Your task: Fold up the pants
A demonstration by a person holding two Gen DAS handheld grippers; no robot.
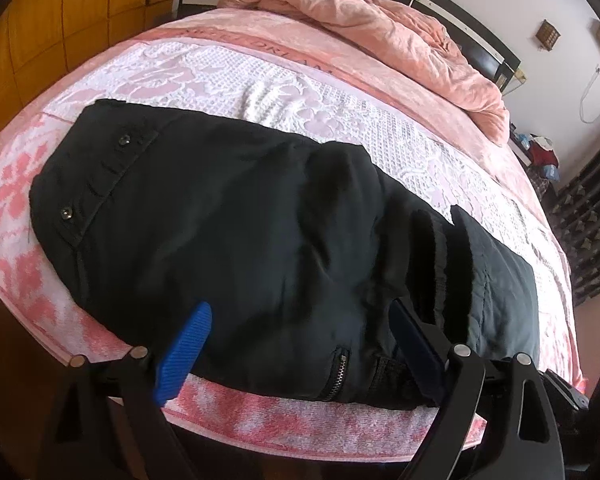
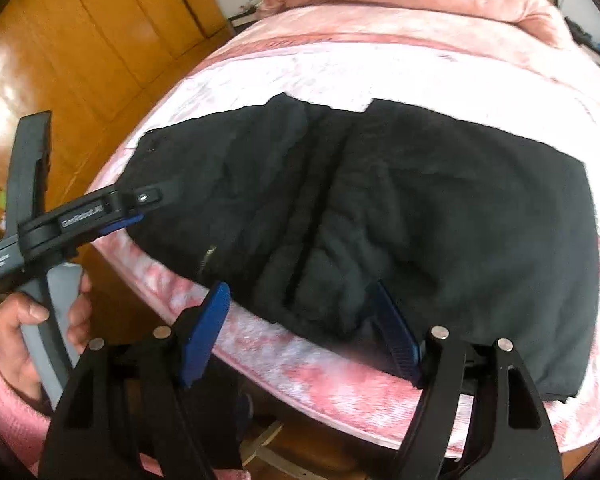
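Black pants (image 1: 236, 220) lie folded across the near part of the bed (image 1: 260, 424), on a pink-and-white floral blanket (image 1: 228, 76), waistband with two snaps at the left end, a zip pocket at the near edge. A folded-over layer makes a ridge down the middle, and a thinner flap lies flat at the right end. Left gripper (image 1: 300, 344) hangs low over the near edge of the pants, jaws spread wide, blue pads either side of the zip area; nothing pinched that I can see. Right gripper (image 2: 300, 336) sits further right along the same near edge, jaws also apart, left pad over bare blanket, right pad at the cloth edge, no grip on the fabric. In the right wrist view the left gripper shows from the side, held by a hand (image 2: 24, 320) in a pink sleeve (image 2: 12, 412), tips at the waistband corner. Crumpled pink duvet (image 1: 380, 32) piled at the far side. Wooden wardrobe (image 2: 100, 32) at left. Right wrist view is blurred.
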